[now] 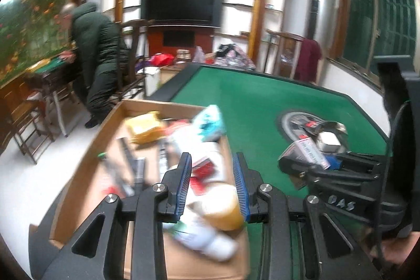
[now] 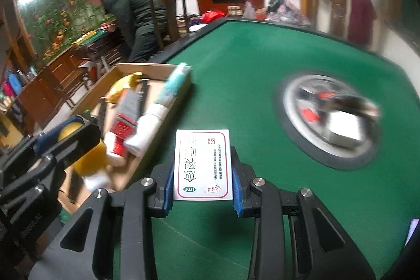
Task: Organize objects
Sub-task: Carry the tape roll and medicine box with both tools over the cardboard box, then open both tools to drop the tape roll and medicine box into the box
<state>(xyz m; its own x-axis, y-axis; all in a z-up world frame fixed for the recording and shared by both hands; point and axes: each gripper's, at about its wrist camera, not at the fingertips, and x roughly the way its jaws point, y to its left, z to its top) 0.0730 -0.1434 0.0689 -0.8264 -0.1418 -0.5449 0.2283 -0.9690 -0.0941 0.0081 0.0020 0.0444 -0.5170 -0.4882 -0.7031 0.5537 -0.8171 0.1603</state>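
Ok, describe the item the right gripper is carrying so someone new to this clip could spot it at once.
Start at the green table, then the cardboard box at its left edge. Just right of that box, the right gripper clamps a flat white medicine box. It alone has a red rounded border, green OTC oval and large Chinese print.

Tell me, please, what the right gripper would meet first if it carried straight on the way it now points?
Probably bare green table: the right gripper, holding the white medicine box, points down at open felt between the cardboard box and the round centre hub. Depth is uncertain.
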